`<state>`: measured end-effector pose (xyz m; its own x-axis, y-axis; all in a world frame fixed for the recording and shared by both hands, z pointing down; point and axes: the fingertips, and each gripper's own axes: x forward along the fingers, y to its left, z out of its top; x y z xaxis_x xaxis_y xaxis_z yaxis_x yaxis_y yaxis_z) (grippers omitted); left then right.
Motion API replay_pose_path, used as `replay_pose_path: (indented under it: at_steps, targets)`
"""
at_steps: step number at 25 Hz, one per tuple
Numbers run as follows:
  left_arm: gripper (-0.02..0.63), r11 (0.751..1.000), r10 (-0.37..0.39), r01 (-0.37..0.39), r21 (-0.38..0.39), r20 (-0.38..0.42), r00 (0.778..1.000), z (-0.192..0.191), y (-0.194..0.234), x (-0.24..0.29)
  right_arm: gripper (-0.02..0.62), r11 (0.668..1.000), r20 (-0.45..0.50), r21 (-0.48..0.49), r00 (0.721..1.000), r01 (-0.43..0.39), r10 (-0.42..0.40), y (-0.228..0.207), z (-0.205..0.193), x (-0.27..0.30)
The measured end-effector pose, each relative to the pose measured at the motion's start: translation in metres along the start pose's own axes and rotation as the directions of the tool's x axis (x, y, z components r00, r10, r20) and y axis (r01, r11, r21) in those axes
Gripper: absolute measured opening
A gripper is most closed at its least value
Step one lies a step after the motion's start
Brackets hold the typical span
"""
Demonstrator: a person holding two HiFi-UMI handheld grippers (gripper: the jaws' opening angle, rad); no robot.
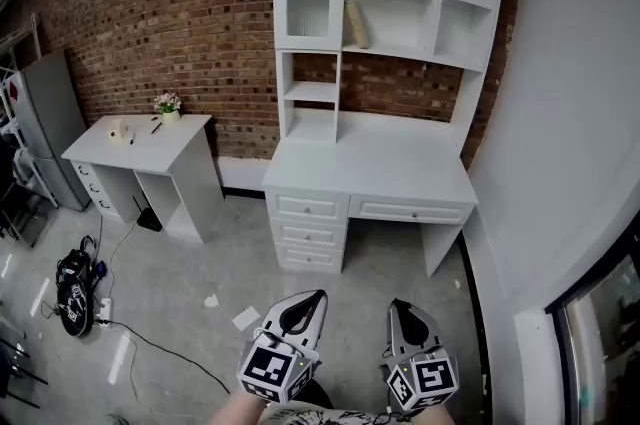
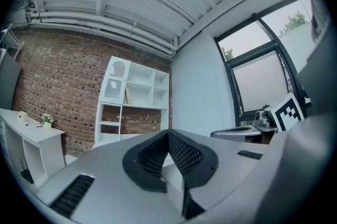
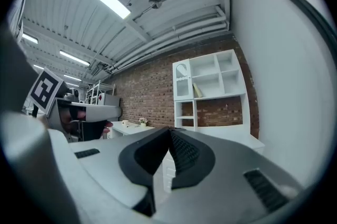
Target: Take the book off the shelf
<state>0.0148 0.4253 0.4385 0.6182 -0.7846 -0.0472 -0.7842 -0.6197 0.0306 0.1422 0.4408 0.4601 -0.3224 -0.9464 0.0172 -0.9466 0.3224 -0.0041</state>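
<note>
- Brick wall (image 1: pixel 200 13) fills the far side of the room, 10 to 12 o'clock in the head view.
- White desk with hutch (image 1: pixel 370 168) stands against it at 12 o'clock, well apart from both grippers. It has a glazed cupboard door at upper left and open compartments to the right.
- Grey cabinet (image 1: pixel 45 128) sits at 9 o'clock.
- White side table (image 1: pixel 150 138) sits at 10 o'clock, left of the desk, with a small flower pot (image 1: pixel 167 103) on its back edge.
- Left gripper (image 1: pixel 316 298) is low at 6 o'clock. Its jaws are pressed together with nothing between them.
- Right gripper (image 1: pixel 402 308) is just beside it, toward 5 o'clock. Its jaws are likewise pressed together and empty.
- Black bag (image 1: pixel 75 288) lies on the floor at 8 o'clock, cables trailing from it.
- Book (image 1: pixel 356 23) is on the hutch shelf, at the left end of the middle compartment, beside the glazed door. It stands on end with its long axis near 12-to-6, the top tipped toward 11 o'clock and leaning on the divider.
</note>
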Motion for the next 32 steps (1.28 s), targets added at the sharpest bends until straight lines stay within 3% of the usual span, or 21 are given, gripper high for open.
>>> replay_pose_path:
  at_steps: [7,16,22,32]
  targets:
    - [0.014,1.000,0.004,-0.004,0.012,-0.023,1.000,-0.014,0.017,0.018,0.006,1.000,-0.027,0.013,1.000,0.002,-0.002,-0.008,-0.015,0.026]
    - [0.014,1.000,-0.025,0.025,0.008,-0.055,0.998,-0.023,0.075,0.075,0.006,0.999,-0.060,0.039,0.998,0.007,-0.005,-0.021,-0.022,0.111]
    - [0.014,0.999,-0.039,0.038,-0.022,-0.070,0.997,-0.028,0.155,0.136,0.007,1.000,-0.078,0.015,0.997,0.014,-0.012,-0.030,-0.020,0.207]
    - [0.014,0.996,-0.072,0.069,-0.057,-0.056,0.996,-0.006,0.327,0.238,0.008,0.994,-0.088,0.003,0.990,0.106,-0.106,-0.045,0.003,0.393]
